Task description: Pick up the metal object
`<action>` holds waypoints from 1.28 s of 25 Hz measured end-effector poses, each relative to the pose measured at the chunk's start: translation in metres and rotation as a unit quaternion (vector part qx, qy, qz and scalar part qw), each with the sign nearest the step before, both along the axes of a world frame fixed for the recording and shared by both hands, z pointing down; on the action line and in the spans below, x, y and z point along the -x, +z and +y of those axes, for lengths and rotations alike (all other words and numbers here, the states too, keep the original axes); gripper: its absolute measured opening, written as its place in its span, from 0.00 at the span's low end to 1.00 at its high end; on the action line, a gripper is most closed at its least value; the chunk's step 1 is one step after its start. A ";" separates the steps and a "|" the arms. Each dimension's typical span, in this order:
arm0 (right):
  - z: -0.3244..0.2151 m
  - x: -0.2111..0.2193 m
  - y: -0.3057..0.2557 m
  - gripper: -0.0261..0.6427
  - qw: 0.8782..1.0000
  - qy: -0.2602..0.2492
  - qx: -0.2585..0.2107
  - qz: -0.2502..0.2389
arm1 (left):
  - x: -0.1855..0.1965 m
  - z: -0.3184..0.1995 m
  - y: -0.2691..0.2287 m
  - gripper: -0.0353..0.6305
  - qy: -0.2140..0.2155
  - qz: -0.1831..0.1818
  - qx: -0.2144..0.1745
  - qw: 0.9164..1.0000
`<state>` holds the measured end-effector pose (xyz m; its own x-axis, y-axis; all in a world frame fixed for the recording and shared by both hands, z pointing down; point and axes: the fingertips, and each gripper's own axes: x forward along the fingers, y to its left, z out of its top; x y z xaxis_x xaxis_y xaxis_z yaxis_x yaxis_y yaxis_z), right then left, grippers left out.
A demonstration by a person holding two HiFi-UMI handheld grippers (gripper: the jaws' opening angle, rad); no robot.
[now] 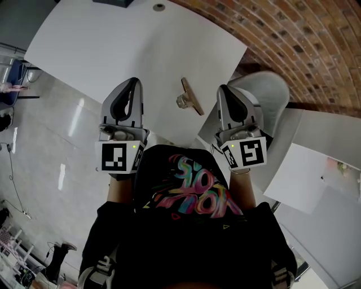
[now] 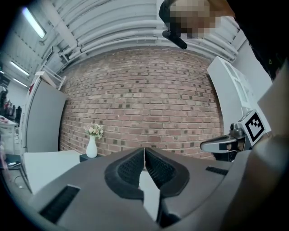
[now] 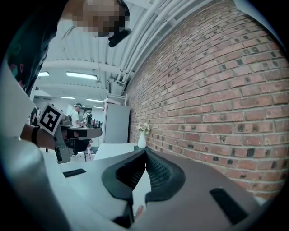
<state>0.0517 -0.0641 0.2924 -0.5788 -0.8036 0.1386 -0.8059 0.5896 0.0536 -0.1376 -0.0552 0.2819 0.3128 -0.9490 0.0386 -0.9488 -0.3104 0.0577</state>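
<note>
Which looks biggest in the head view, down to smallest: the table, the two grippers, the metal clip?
1. Table
2. Left gripper and right gripper: alike, and nearness to the camera enlarges them
3. Metal clip

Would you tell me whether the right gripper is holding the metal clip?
No, the metal clip lies on the white table, apart from the right gripper.

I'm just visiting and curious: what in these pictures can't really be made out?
Metal object, head view: too small to tell what kind; neither gripper view, both facing the brick wall, shows it.
Dark thing at the white table's far end, head view: cut off by the top edge.
Small round item near it: too small to identify.
</note>
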 end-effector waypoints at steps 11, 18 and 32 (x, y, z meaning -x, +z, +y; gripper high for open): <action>-0.021 -0.028 0.001 0.06 1.000 -0.019 0.004 -0.008 | -0.046 -0.018 0.002 0.10 0.006 -0.006 0.008 1.000; -0.026 -0.031 0.008 0.06 1.000 -0.006 0.012 -0.009 | -0.049 -0.027 0.006 0.10 0.021 -0.010 0.018 1.000; -0.026 -0.032 0.017 0.06 1.000 0.007 0.021 -0.016 | -0.066 -0.029 0.027 0.27 0.080 0.004 0.045 0.996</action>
<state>0.0836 -0.0905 0.3090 -0.5726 -0.8054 0.1534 -0.8147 0.5798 0.0033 -0.0720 -0.0841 0.3094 0.4597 -0.8803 0.1176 -0.8874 -0.4503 0.0986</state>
